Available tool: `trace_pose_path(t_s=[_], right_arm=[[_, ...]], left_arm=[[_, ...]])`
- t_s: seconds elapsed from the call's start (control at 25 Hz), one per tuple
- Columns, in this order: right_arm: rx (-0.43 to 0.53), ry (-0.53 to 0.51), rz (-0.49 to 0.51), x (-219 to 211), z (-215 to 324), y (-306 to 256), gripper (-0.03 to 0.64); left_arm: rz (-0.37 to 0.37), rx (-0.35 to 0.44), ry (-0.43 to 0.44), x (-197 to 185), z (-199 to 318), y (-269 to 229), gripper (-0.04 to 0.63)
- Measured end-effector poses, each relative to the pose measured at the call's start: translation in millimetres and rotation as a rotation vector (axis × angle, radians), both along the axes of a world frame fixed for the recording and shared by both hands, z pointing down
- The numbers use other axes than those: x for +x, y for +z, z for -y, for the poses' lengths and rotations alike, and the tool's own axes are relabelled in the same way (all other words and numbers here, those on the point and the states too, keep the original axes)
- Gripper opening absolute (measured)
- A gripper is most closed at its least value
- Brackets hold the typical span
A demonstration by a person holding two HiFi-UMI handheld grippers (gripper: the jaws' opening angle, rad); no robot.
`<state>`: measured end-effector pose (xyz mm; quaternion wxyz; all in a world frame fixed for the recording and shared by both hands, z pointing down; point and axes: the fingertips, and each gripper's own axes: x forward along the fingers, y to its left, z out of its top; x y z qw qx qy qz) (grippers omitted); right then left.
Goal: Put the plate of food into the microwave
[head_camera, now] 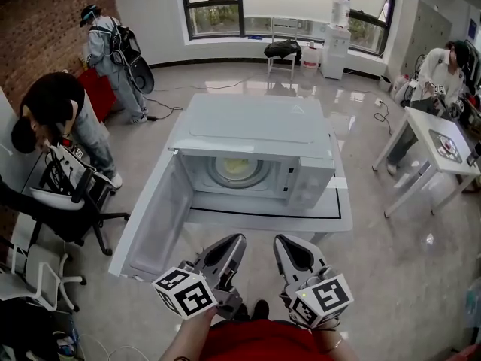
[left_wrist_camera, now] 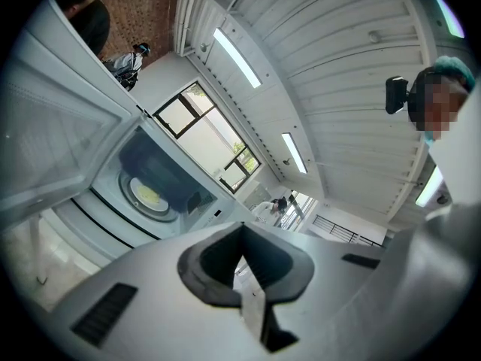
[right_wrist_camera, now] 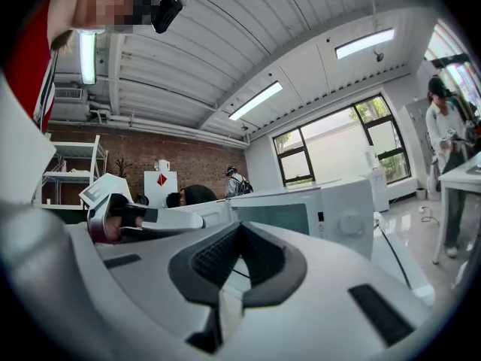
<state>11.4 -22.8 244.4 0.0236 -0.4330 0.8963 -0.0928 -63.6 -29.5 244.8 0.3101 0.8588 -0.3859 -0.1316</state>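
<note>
The white microwave [head_camera: 255, 126] stands on a white table [head_camera: 346, 220] with its door [head_camera: 154, 216] swung wide to the left. Inside, the plate of yellowish food [head_camera: 235, 168] rests on the turntable; the left gripper view also catches the plate [left_wrist_camera: 148, 196]. My left gripper [head_camera: 234, 241] and right gripper [head_camera: 284, 241] hang side by side close to my body, short of the table's front edge. Both are shut with nothing between the jaws. The left gripper [left_wrist_camera: 240, 228] tilts up toward the ceiling, and the right gripper [right_wrist_camera: 239, 228] looks past the microwave [right_wrist_camera: 301, 213].
A person bends over black office chairs [head_camera: 71, 194] at the left. Another person stands by a red cabinet [head_camera: 101, 89] at the back left. A third works at a white table [head_camera: 443, 145] at the right. A water dispenser [head_camera: 334, 47] stands by the windows.
</note>
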Motion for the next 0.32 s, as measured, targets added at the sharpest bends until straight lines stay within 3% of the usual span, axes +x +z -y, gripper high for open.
trace_pose_path(t_s=[0.32], right_arm=[[0.011, -0.002, -0.033, -12.8, -5.3, 10.9, 0.014]], left_arm=[[-0.006, -0.010, -0.002, -8.6, -5.0, 12.7, 0.008]])
